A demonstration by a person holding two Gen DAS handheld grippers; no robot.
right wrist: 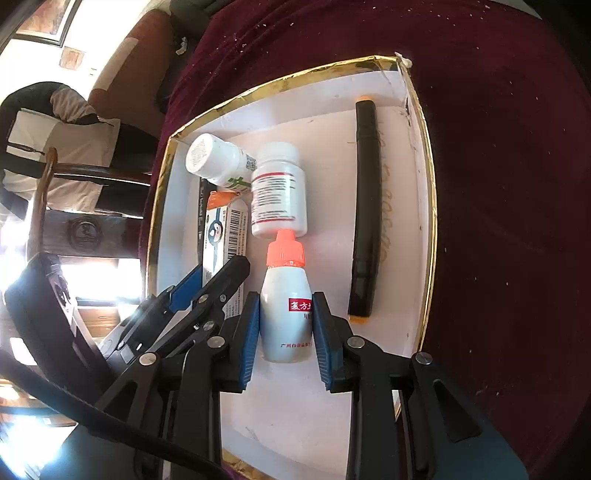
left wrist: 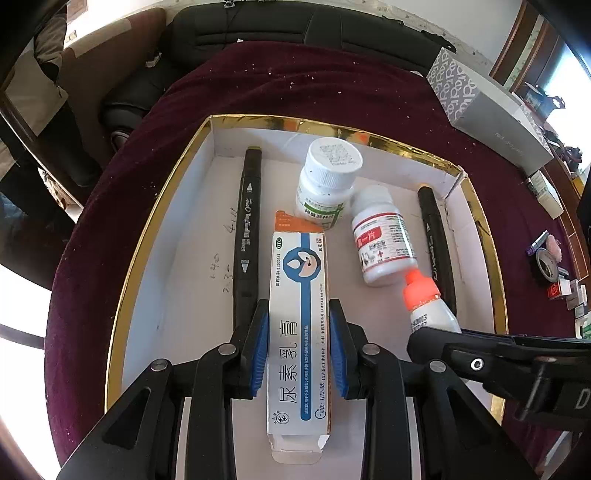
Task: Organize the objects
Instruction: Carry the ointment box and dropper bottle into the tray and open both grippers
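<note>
A gold-rimmed white box (left wrist: 173, 184) lies on a dark red cloth. My left gripper (left wrist: 300, 314) is shut on a long white ointment carton (left wrist: 299, 332), which points away from me over the box floor. My right gripper (right wrist: 286, 306) is shut on a small white dropper bottle (right wrist: 286, 317) with an orange cap; its cap touches a red-labelled pill bottle (right wrist: 279, 192). Beside it lies a green-labelled pill bottle (left wrist: 327, 177). Two black markers lie in the box, one at the left (left wrist: 247, 225) and one at the right (left wrist: 437, 251).
A grey patterned carton (left wrist: 487, 110) stands on the cloth beyond the box at the right. Small items, tape rolls among them (left wrist: 546, 262), crowd the table's right edge. A black bag (left wrist: 295, 33) and a chair are behind the table.
</note>
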